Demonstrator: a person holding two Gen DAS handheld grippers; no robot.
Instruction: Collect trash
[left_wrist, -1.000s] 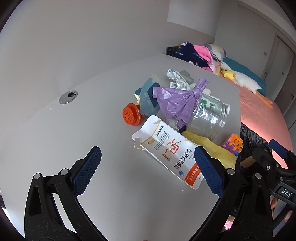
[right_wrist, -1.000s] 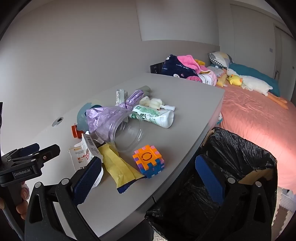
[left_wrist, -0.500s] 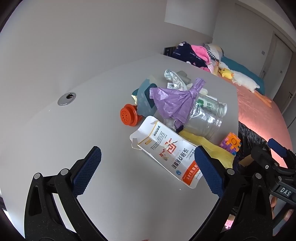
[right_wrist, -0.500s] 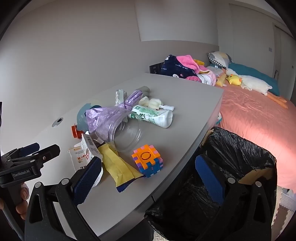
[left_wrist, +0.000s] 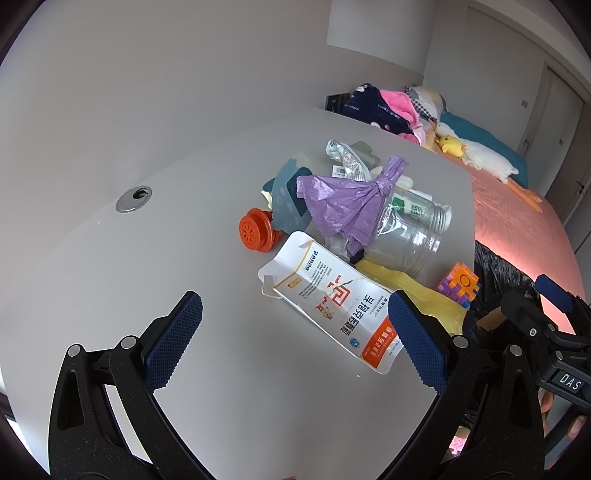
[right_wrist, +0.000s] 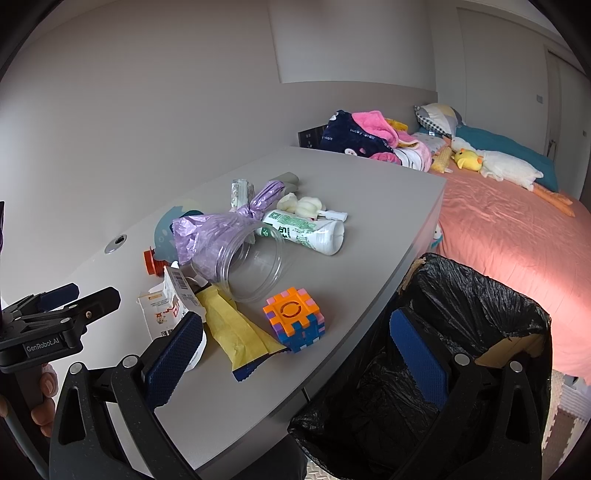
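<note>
A pile of trash lies on the grey table (left_wrist: 184, 258): a white and orange pouch (left_wrist: 332, 299), a purple plastic bag (left_wrist: 347, 199), a clear plastic jar (left_wrist: 410, 240), a yellow wrapper (right_wrist: 236, 328), an orange cap (left_wrist: 255, 229) and a white and green tube (right_wrist: 306, 230). My left gripper (left_wrist: 295, 339) is open and empty, just short of the pouch. My right gripper (right_wrist: 295, 354) is open and empty, over the table edge beside the black-lined trash bin (right_wrist: 476, 295). The left gripper also shows in the right wrist view (right_wrist: 59, 314).
A colourful puzzle cube (right_wrist: 293, 319) sits near the table edge by the bin. A round cable grommet (left_wrist: 133, 194) is set in the table at the left. A bed with a pink cover (right_wrist: 509, 236), clothes and plush toys lies beyond the table.
The left gripper has drifted slightly toward the pile, so the pouch sits a little lower between its fingers. The right gripper has barely moved. Both stay open.
</note>
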